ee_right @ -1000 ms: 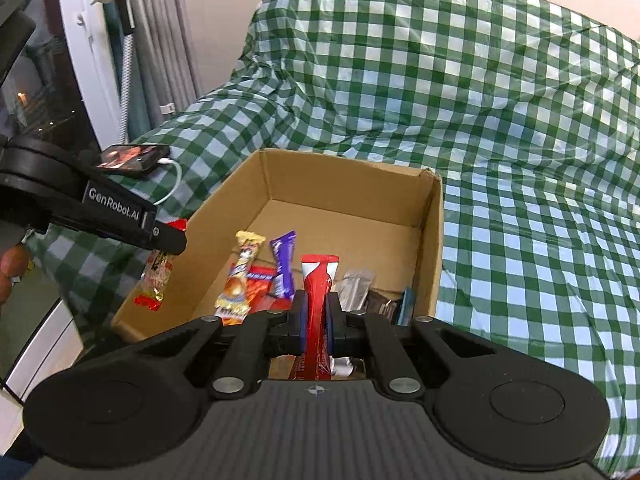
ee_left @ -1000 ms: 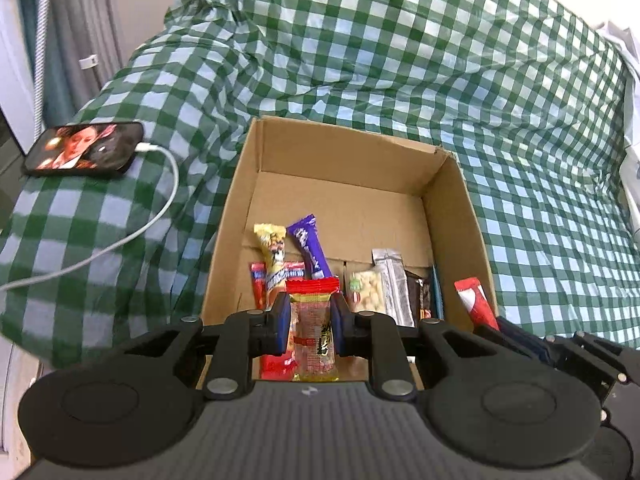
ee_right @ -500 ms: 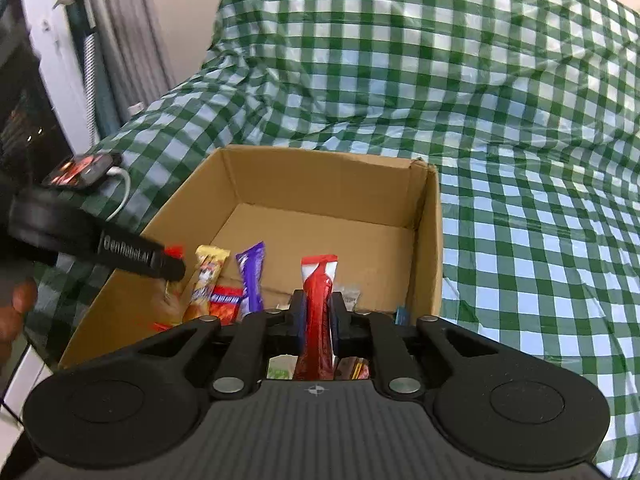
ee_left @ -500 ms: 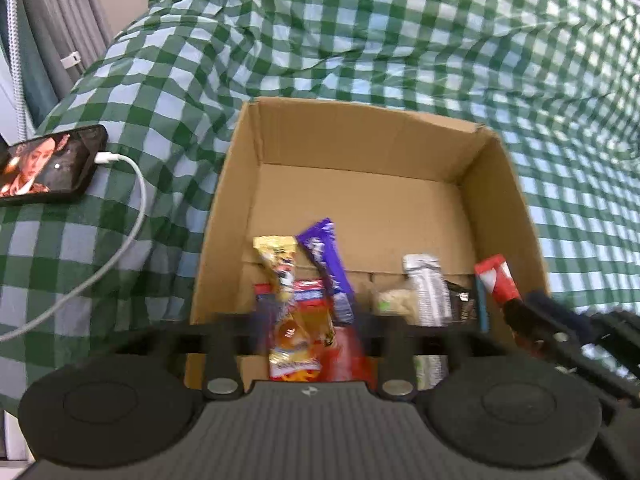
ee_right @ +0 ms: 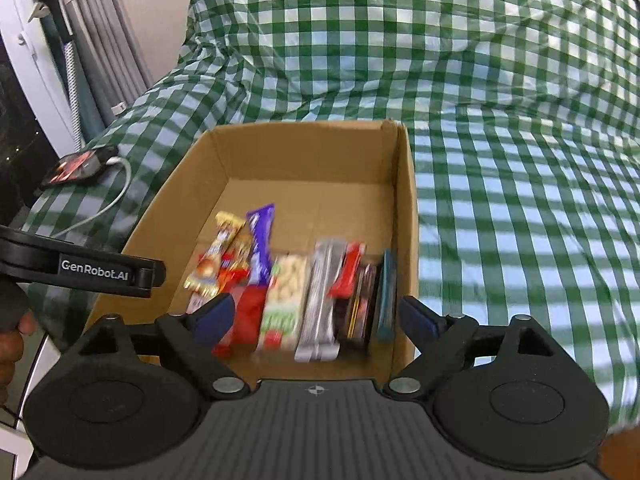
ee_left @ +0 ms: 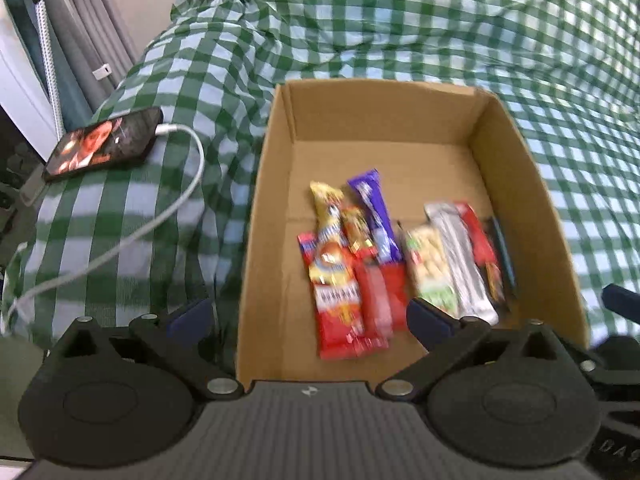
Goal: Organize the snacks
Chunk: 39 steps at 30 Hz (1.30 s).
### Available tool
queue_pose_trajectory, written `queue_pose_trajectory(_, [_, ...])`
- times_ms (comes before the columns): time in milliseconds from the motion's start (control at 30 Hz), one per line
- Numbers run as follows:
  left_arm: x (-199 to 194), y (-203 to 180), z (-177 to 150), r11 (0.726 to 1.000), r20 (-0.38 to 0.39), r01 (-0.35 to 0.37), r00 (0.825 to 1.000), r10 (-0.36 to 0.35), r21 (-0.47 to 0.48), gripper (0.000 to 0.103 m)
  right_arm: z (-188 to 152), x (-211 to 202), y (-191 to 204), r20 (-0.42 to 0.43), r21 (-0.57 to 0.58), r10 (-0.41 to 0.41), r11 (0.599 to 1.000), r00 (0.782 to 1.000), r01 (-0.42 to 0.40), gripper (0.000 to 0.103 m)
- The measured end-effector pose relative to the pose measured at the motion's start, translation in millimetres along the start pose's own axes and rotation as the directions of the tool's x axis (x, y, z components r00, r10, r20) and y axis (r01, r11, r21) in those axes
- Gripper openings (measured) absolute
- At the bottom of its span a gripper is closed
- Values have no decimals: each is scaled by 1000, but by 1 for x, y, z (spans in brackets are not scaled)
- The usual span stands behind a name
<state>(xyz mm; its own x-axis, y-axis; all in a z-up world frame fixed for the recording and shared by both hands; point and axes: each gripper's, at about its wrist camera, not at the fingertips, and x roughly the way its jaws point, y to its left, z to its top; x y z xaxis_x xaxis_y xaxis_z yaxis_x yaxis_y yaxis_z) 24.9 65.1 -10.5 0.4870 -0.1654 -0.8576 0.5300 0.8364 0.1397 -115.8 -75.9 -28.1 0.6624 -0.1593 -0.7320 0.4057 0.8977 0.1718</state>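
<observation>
Fig.: both wrist views, looking down on a bed w/ green checked cover (ee_left: 420,20). Open cardboard box (ee_left: 256,216) rests on it; snacks lie in a loose row on its floor, toward the near wall. Left group: red/yellow wrappers (ee_left: 340,280) and purple bar (ee_left: 374,216), overlapping. Right group: pale nut pack (ee_right: 284,300), silver pack (ee_right: 322,300), red stick (ee_right: 348,268), dark bars on edge at the right wall. Phone (ee_left: 102,144) w/ white cable (ee_left: 160,220) lies left of the box, apart from it.

Left gripper (ee_left: 308,314): jaws have just been opening, now spread wide, nothing betw. them. Right gripper (ee_right: 316,314): same, wide and empty, above the near wall.

Risks (judged): soft bedding gives, so a push on the wall may tip or slide the box. Overlapped wrappers are slick; a low pass may snag and scatter them. Edge-standing bars may topple. Grippers sit close, approx. side by side; they may collide. Left gripper swinging out may catch the cable and drag the phone.
</observation>
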Motion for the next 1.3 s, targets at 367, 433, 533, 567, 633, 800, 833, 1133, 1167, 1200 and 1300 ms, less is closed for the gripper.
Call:
queue_pose_trajectory(367, [-67,-12,-57,999,102,-8,995,5,32,103,-43,-66,24,67,-47,-22,999,998,25,95])
queue_pose_trajectory(433, [-74,-13,-64,999,106,-17,994,13,30,103,-48,-76,25,84,-53,-25,998,996,29,96])
queue_pose_trajectory(533, [-82,-14,-73,999,104,-32,994,28,31,103,-55,-88,27,105,-69,-29,997,994,36,96])
queue_pose_trajectory(567, [-85,-14,-75,999,108,-32,994,29,29,103,-57,-92,28,110,-73,-29,997,993,37,96])
queue_pose_trajectory(633, [-91,-13,-81,999,120,-33,992,31,12,103,-61,-99,29,122,-80,-29,996,992,39,96])
queue_pose_trajectory(800, [-104,-9,-91,1000,136,-17,991,20,-27,103,-69,-112,32,144,-96,-26,995,989,40,97])
queue_pose_trajectory(833, [-105,-9,-92,999,133,-17,991,20,-29,103,-71,-114,32,148,-97,-25,994,989,40,97])
queue_pose_trajectory(1133, [-110,-10,-101,998,105,-54,993,55,-11,103,-75,-123,31,170,-91,-24,995,985,40,97])
queue_pose_trajectory(1167, [-109,-10,-100,998,95,-63,993,64,-6,103,-75,-123,32,170,-91,-24,995,985,40,97])
queue_pose_trajectory(1200, [-108,-11,-101,997,94,-73,993,73,0,103,-75,-123,32,170,-91,-24,995,985,40,98])
queue_pose_trajectory(1300, [-109,-9,-103,996,105,-85,991,86,-9,103,-75,-123,32,170,-90,-26,995,985,41,100])
